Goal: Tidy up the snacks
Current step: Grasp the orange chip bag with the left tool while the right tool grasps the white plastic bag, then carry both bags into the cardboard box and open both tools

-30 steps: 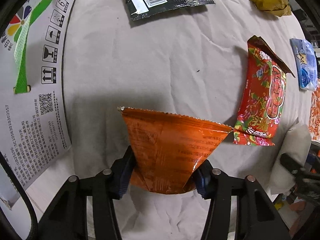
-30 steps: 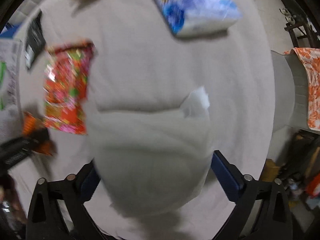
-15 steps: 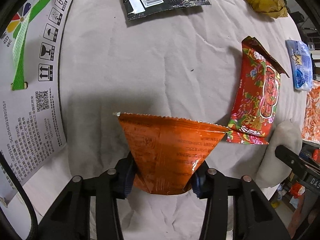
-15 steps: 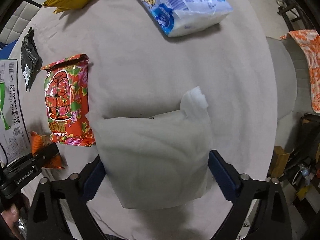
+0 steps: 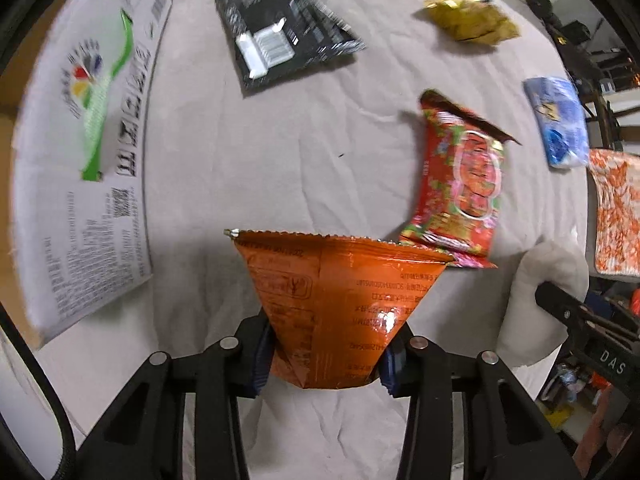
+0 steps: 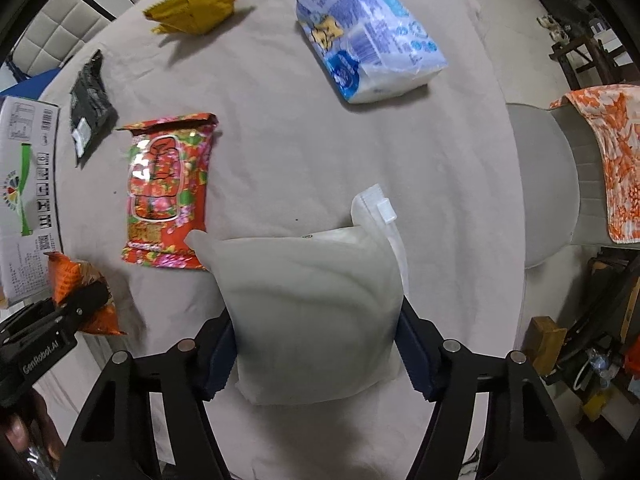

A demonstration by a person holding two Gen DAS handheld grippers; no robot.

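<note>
Wrinkled pale cloth (image 5: 248, 168) over a wide padded surface, quilted panels behind, cluttered room at the right edge. Left tool (image 5: 326, 354) clamped on the narrow bottom end of an orange packet (image 5: 340, 300), held clear of the cloth, long axis running away from the camera, serrated seam farthest; back panel up, small print too fine to read. Right tool (image 6: 318, 354) closed on a white pouch (image 6: 312, 312), long axis also pointing away, zip-style strip at the far right corner, no readable label. "GenRobot.AI" printed on the left tool's body in the right wrist view; "DAS" on the right tool's body in the left wrist view. Flat on the cloth: red floral packet (image 6: 168, 188) lengthwise away from the cameras, just beside the orange packet's far seam; black packet (image 5: 280, 36) with white barcode label; yellow packet (image 6: 200, 4); blue-and-white packet (image 6: 368, 36). White carton (image 5: 80, 168) along the left side, green strap, handling symbols, QR code.
</note>
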